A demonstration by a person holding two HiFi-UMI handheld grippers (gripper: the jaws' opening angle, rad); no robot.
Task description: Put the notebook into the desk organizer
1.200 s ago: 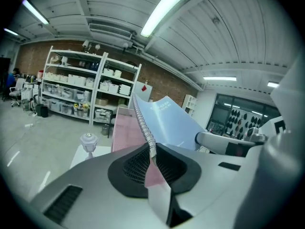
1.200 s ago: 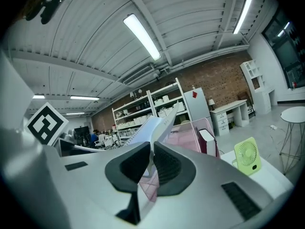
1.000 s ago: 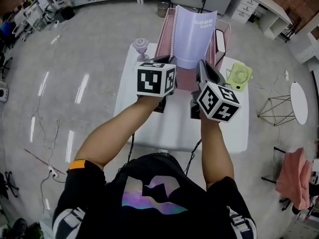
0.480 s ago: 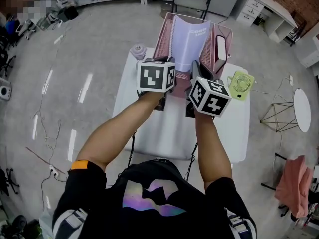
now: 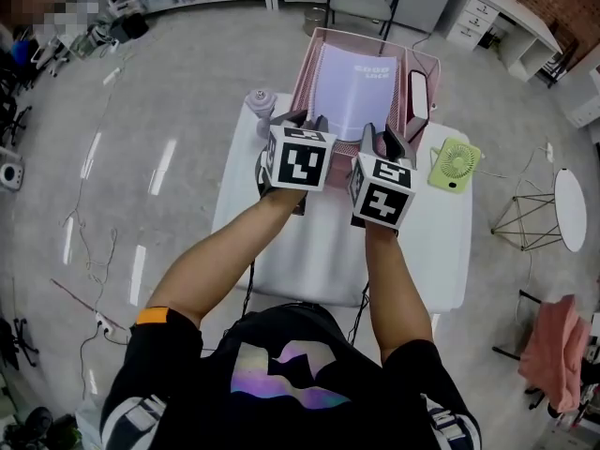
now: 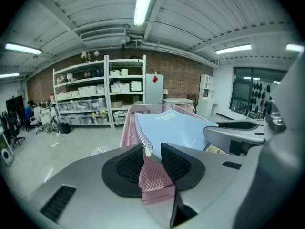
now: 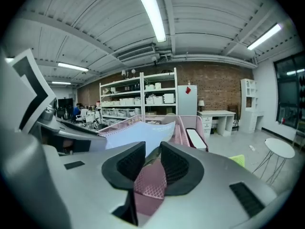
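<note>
Straight ahead of both grippers we see the pink desk organizer (image 5: 307,68). The notebook (image 5: 361,92) leans back inside its wide compartment, and a white item (image 5: 417,97) we cannot identify sits in the narrow slot beyond the right gripper (image 5: 382,137). Our left gripper (image 5: 309,120) is opening its jaws, with the notebook's spiral edge loose between them. The right gripper's jaws are opening too, no longer pinching the notebook's near corner between them.

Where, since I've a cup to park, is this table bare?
Bare: the near half of the table, and its right strip on the near side of the green fan. Crowded: the far edge, with the pink organizer holding the notebook, and a purple container beside it.
</note>
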